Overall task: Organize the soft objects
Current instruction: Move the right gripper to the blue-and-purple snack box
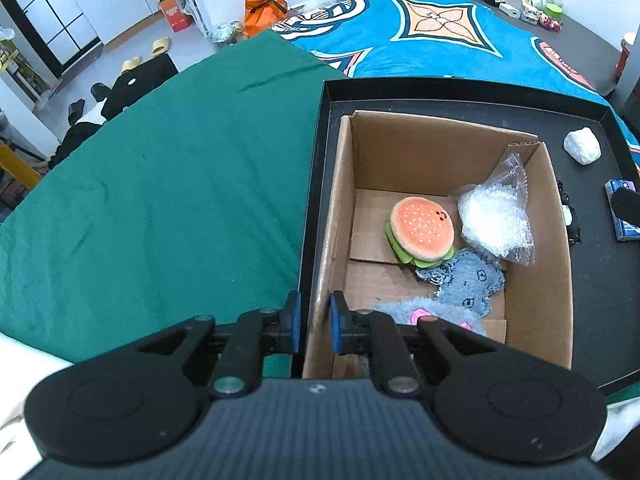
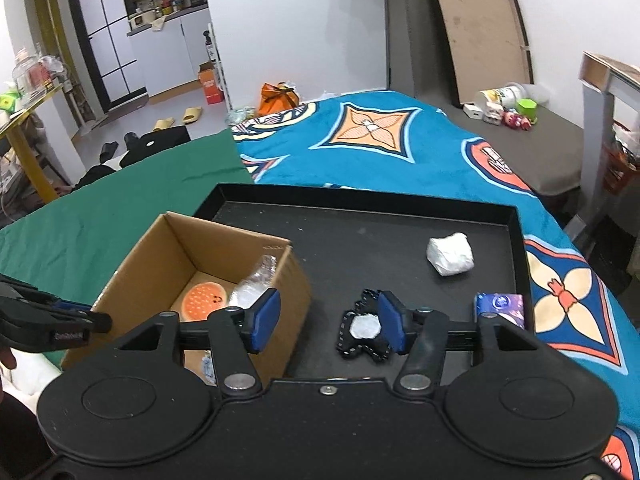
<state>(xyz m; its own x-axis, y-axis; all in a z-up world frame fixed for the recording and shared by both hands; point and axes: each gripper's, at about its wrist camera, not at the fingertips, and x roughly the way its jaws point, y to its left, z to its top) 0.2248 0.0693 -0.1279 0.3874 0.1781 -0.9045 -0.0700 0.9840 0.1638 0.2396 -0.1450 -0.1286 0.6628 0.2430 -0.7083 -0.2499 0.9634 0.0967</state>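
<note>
Cardboard box (image 1: 420,152) wall clenched by left tongs (image 1: 314,322); right tongs (image 2: 328,322) released, angled downward.

Yellow slippers (image 2: 178,119) lie on the floor near an orange bag (image 2: 279,99) beyond the patterned blue blanket (image 2: 400,152).

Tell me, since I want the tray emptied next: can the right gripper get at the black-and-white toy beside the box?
Probably yes. The right gripper is open and empty, the black-and-white toy lies uncovered on the tray just ahead, right of the cardboard box.
</note>
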